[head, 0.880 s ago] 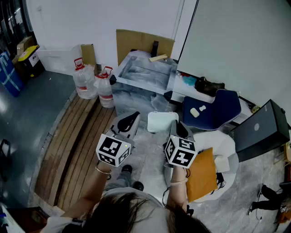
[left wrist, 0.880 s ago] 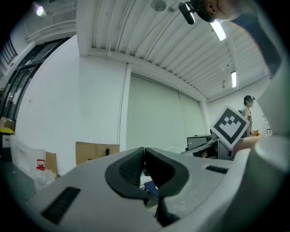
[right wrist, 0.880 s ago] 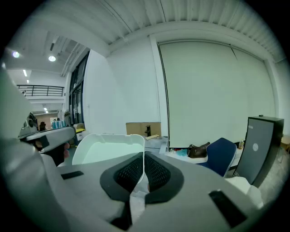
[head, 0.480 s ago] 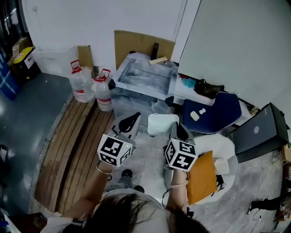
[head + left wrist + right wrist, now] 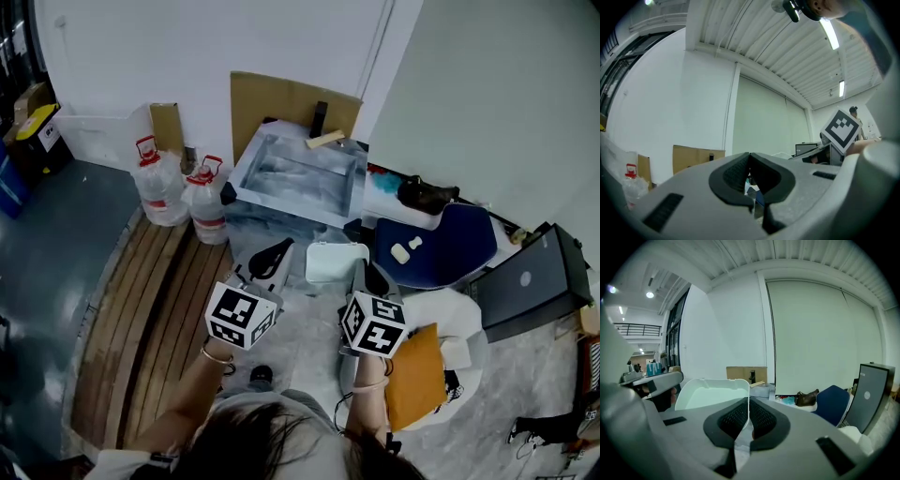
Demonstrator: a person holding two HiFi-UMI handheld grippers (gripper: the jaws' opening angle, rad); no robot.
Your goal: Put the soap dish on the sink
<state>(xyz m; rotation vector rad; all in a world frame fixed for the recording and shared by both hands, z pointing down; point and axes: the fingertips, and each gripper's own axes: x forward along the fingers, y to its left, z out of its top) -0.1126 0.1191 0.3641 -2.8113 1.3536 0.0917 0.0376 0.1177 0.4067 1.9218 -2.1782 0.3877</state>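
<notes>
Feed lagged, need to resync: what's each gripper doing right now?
Left gripper: closed, nothing in it.
Right gripper: closed on the white soap dish, gripping its edge.

The floor (image 5: 56,244) is dark grey at the left and pale and marbled nearer the person. A run of wooden planks (image 5: 150,300) lies on it. Two clear water jugs (image 5: 159,187) with red handles stand at the planks' far end, just beside the sink (image 5: 246,161). A blue chair (image 5: 450,248) stands further right.
</notes>
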